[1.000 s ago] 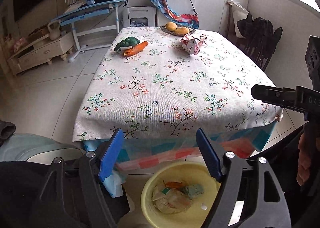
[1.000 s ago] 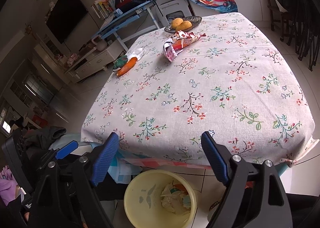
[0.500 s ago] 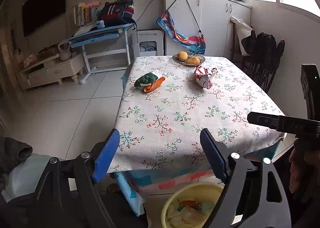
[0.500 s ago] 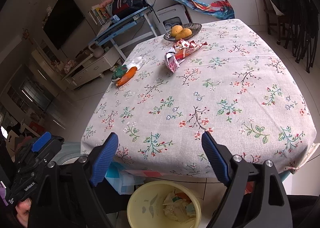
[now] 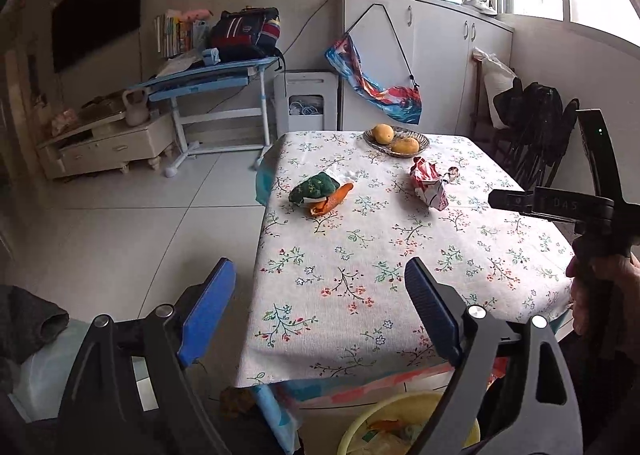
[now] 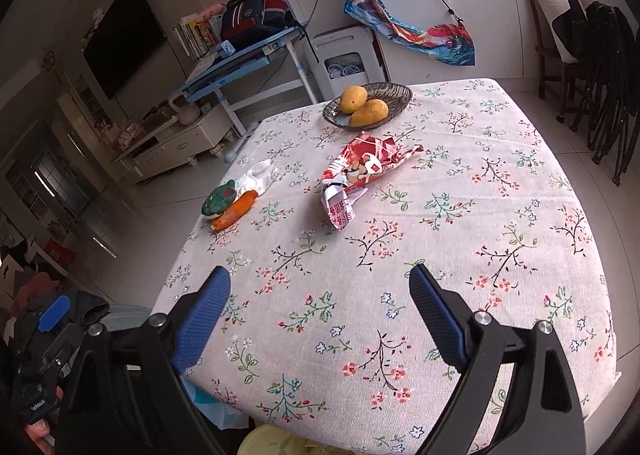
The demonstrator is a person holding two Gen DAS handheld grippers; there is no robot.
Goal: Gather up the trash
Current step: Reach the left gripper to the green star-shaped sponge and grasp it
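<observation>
both your grippers, left gripper [image 5: 320, 311] and right gripper [image 6: 320, 315], hover with fingers apart, empty. the crumpled red wrapper [image 6: 362, 171] lies near the fruit bowl [image 6: 396, 95]; a careless reach could knock it.

Left gripper [image 5: 320, 311]: jaws spread wide, nothing between the blue pads [image 5: 206, 313]; held at the near left corner of the table [image 5: 400, 239], above its edge, pointing along the tabletop. Right gripper [image 6: 320, 313]: jaws likewise wide apart and empty, held over the table's near edge, angled down at the cloth. In the left wrist view the right hand [image 5: 604, 295] grips the right gripper's handle off the table's near right corner.
</observation>
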